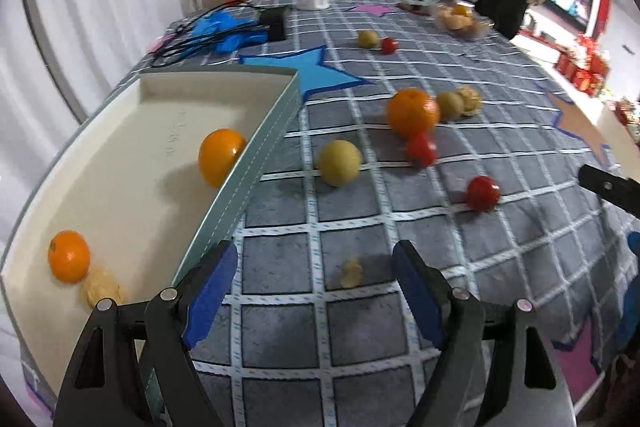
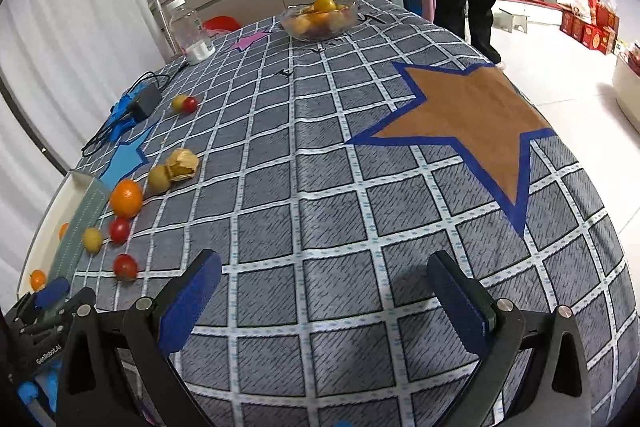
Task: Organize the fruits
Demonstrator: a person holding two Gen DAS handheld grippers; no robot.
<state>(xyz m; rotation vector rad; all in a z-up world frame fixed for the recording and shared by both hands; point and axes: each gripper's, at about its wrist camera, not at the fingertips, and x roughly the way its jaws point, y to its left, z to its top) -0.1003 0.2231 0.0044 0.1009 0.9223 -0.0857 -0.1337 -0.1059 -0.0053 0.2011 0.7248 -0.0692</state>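
R gripper (image 2: pixel 320 291) jaws wide apart, nothing btwn, over grid tablecloth (image 2: pixel 340 211) w/ brown star (image 2: pixel 472 115). Far left: orange (image 2: pixel 126 198), tomatoes (image 2: pixel 119 230), yellow fruits (image 2: pixel 92 239) beside tray (image 2: pixel 76 227). Glass fruit bowl (image 2: pixel 319 17) at back; L gripper (image 2: pixel 50 297) at lower left.
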